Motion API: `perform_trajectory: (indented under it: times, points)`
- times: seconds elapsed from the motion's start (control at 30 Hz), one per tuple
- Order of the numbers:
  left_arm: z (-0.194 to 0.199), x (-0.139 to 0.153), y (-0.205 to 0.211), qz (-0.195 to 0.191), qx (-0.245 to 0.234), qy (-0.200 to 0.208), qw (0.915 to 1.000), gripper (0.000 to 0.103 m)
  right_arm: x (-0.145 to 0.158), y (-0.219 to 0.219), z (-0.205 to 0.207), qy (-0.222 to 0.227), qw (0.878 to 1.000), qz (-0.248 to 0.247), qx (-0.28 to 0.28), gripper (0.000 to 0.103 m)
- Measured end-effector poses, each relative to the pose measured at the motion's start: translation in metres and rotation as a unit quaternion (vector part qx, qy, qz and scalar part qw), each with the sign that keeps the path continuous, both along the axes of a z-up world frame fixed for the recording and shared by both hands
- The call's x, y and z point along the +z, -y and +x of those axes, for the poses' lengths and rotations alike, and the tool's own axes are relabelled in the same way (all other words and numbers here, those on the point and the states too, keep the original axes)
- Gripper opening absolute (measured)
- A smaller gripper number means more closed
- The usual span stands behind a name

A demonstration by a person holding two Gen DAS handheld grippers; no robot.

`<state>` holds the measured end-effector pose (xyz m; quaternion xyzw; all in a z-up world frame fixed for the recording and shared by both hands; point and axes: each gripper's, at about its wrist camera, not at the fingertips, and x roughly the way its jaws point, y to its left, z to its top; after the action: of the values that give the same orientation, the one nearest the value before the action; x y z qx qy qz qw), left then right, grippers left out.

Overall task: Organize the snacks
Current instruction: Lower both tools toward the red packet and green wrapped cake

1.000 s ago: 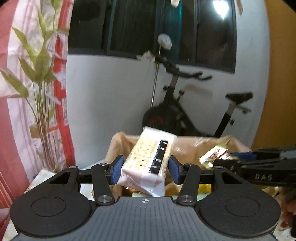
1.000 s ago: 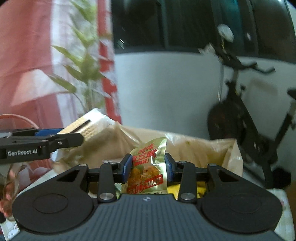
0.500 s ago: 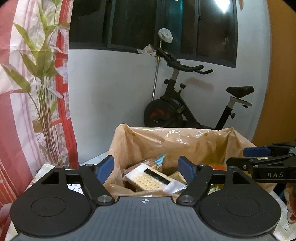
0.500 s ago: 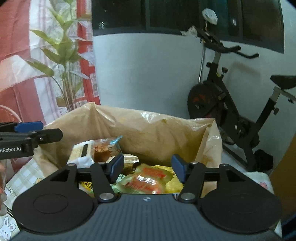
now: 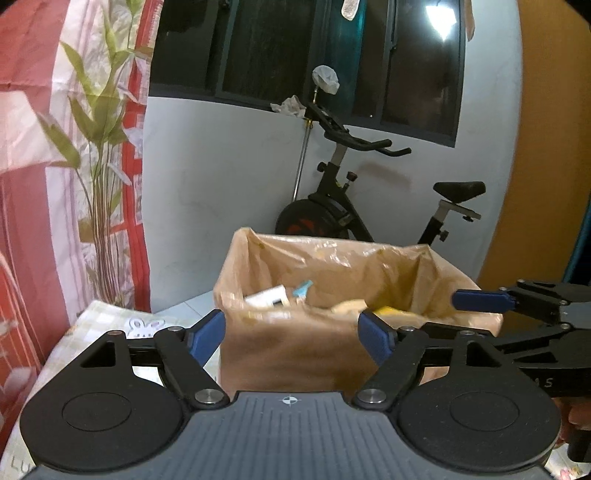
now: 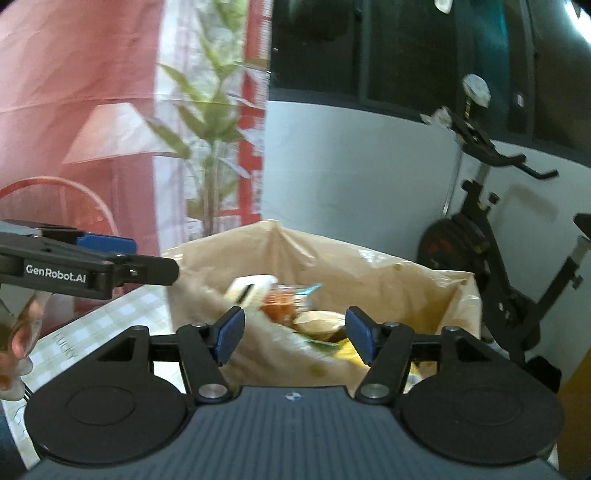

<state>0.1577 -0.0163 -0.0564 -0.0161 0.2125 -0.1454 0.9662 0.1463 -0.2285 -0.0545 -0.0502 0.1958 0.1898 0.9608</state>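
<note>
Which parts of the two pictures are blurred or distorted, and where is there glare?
Left wrist view: the lined box is softly blurred, a bright lamp reflection glares in the window, and fisheye bends the wall edges. Right wrist view: motion blur smears the curtain and the snacks; the exercise bike leans from distortion.

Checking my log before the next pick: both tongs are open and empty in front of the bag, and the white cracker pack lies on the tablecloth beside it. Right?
Not quite. The white cracker pack lies inside the bag, as the left wrist view shows. Left tongs and right tongs are open and empty.
</note>
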Motion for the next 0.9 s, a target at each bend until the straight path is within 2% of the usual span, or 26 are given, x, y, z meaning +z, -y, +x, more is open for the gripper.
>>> perform_trajectory:
  times: [0.2,0.4,0.7,0.9]
  points:
    - [-0.025,-0.018,-0.007,-0.004,0.003,-0.009,0.9999,0.081,-0.014,-0.011,-0.021,-0.003,1.000,0.011,0.016,0.065]
    - [-0.036,-0.048,-0.012,0.007,0.011,-0.038,0.9992,0.081,-0.038,-0.007,-0.033,-0.024,0.999,0.028,0.012,0.065]
    - [-0.039,-0.092,-0.026,-0.006,0.029,-0.091,0.9954,0.079,-0.096,0.000,-0.051,-0.071,0.997,0.009,0.005,0.065]
    - [-0.045,-0.112,-0.037,-0.017,0.047,-0.111,0.9925,0.078,-0.142,0.009,-0.062,-0.127,0.992,-0.011,-0.003,0.065]
